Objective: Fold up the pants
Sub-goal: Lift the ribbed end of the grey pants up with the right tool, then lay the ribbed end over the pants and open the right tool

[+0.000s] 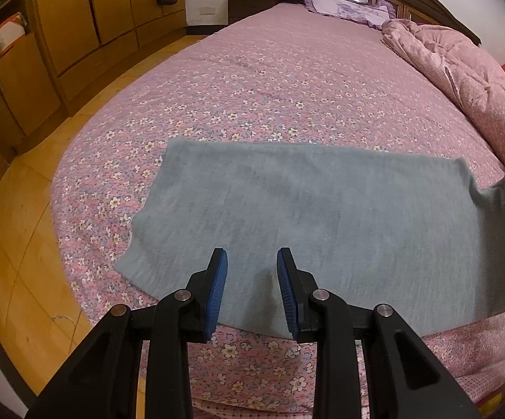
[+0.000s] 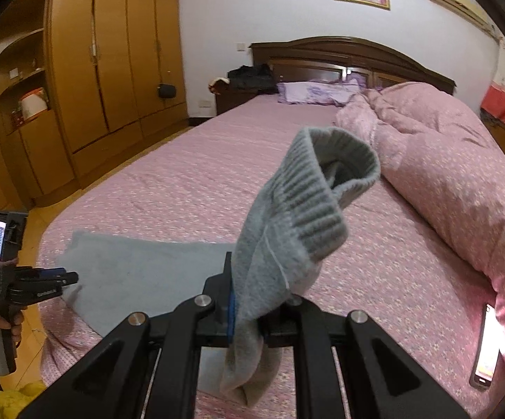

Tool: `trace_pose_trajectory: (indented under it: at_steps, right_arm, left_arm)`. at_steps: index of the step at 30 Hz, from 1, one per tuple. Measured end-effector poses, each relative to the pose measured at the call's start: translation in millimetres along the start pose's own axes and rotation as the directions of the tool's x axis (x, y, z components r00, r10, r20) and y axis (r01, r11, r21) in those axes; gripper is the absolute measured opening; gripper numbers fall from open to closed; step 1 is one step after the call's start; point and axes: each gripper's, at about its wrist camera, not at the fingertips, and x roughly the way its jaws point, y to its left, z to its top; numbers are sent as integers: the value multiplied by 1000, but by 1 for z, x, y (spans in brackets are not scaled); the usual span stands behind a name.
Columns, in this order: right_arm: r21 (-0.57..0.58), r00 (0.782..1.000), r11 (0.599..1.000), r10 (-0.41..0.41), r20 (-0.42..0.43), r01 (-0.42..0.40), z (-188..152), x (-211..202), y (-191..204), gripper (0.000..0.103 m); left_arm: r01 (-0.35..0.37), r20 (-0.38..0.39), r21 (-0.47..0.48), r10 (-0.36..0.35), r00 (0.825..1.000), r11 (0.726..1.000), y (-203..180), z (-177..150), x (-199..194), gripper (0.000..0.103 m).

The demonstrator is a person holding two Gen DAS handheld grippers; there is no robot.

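Observation:
Grey knit pants (image 1: 301, 216) lie flat on the pink floral bed (image 1: 252, 80), their right end rising off the sheet at the frame's right edge. My left gripper (image 1: 252, 269) is open and empty, hovering just above the near edge of the pants. My right gripper (image 2: 252, 296) is shut on the pants' ribbed cuff end (image 2: 308, 202) and holds it lifted above the bed. The flat part of the pants (image 2: 140, 272) shows to its left. The left gripper (image 2: 53, 279) also appears at the left of the right wrist view.
A rolled pink quilt (image 2: 444, 174) lies along the bed's right side. A lit phone (image 2: 488, 345) rests on the bed near the quilt. Purple pillows (image 2: 315, 92) sit at the dark headboard. Wooden wardrobes (image 2: 105, 80) and wood floor (image 1: 25, 244) are left of the bed.

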Motion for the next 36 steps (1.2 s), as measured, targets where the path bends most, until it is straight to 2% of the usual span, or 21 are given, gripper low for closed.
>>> trace_pose_trajectory:
  at_steps: [12, 24, 28, 36]
  right_arm:
    - [-65, 997, 995, 80, -3, -80, 18, 11, 40, 10]
    - [-147, 981, 970, 195, -20, -196, 34, 28, 98, 10]
    - [-166, 972, 958, 231, -43, -235, 32, 41, 116, 10]
    - [-182, 951, 937, 274, -142, -298, 9, 85, 152, 10]
  left_arm:
    - [-12, 0, -21, 12, 1000, 1000, 15, -4, -3, 23]
    - [1, 3, -74, -1, 1000, 997, 37, -6, -6, 23]
    - [-4, 1, -96, 5, 1000, 995, 46, -8, -6, 23]
    - [-12, -1, -131, 12, 1000, 991, 61, -12, -5, 23]
